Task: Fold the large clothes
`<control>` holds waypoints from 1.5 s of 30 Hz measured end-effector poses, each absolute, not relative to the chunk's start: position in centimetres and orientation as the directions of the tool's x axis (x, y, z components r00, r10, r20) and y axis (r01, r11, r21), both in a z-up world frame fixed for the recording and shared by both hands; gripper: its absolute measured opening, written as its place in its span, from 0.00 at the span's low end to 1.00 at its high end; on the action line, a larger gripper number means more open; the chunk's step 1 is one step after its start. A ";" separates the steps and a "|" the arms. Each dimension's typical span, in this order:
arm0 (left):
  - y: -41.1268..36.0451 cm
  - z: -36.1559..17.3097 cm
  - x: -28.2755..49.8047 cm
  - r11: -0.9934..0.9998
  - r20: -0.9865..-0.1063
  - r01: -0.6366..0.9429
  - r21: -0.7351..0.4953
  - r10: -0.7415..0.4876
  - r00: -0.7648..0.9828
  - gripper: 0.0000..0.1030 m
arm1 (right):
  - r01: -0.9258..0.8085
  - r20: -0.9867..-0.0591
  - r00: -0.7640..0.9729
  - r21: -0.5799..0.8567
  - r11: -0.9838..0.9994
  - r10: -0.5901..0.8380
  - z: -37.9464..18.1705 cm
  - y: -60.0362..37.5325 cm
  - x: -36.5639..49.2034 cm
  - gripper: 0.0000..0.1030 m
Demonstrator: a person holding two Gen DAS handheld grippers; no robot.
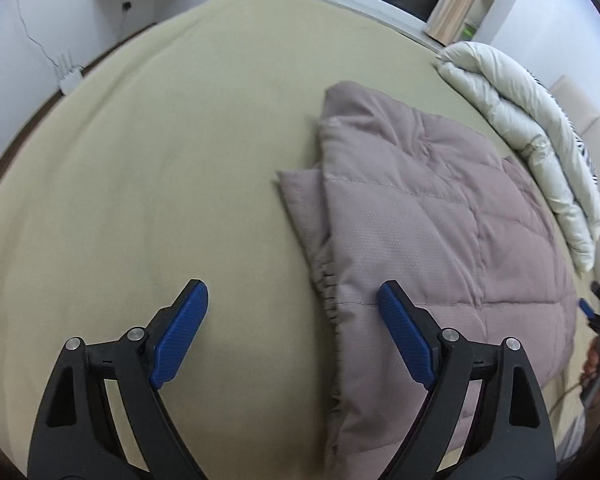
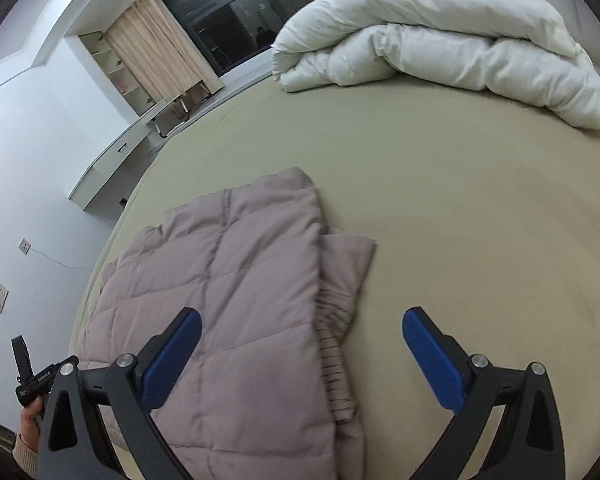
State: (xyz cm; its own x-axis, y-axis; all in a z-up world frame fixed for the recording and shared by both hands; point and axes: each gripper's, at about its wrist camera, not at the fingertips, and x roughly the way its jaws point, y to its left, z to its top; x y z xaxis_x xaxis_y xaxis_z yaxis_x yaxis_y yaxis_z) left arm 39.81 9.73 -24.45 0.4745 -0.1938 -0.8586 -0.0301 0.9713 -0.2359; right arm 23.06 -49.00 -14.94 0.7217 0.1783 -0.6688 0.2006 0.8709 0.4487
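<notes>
Left wrist view: the left hand-held gripper (image 1: pixel 293 295) is seen with its jaws spread wide and nothing between them, above the bed (image 1: pixel 140 160) beside the folded mauve quilted jacket (image 1: pixel 420 216). The jacket lies flat on the olive sheet, near the bed's side edge. A white duvet (image 2: pixel 440 40) is bunched toward the head end. The right hand-held gripper (image 2: pixel 301 320) is likewise held wide apart, empty, over the jacket's edge.
</notes>
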 end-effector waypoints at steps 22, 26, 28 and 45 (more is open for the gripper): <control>9.4 -31.4 47.5 0.810 -0.770 -0.034 -0.586 -0.542 0.337 0.80 | 0.043 -0.537 0.508 0.796 0.604 0.673 -23.1 -48.4 30.8 0.81; 8.0 -32.2 50.2 0.826 -0.791 -0.048 -0.562 -0.519 0.325 0.72 | 0.040 -0.560 0.474 0.784 0.619 0.679 -23.5 -46.8 33.4 0.81; 7.4 -32.3 51.0 0.838 -0.804 -0.048 -0.543 -0.502 0.320 0.65 | 0.046 -0.574 0.466 0.776 0.629 0.673 -23.4 -46.0 34.5 0.79; 6.4 -24.4 42.1 0.805 -0.750 0.024 -0.593 -0.563 0.346 0.14 | -0.045 -0.606 0.560 0.659 0.751 0.565 -15.3 -40.7 23.5 0.41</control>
State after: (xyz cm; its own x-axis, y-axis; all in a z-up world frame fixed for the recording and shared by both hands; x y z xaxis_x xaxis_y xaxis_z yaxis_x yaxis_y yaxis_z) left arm 42.12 6.39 -24.41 0.3458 -0.5633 -0.7504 0.0235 0.8047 -0.5932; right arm 23.49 -40.71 -15.34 0.5600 0.5651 -0.6059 -0.0446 0.7508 0.6590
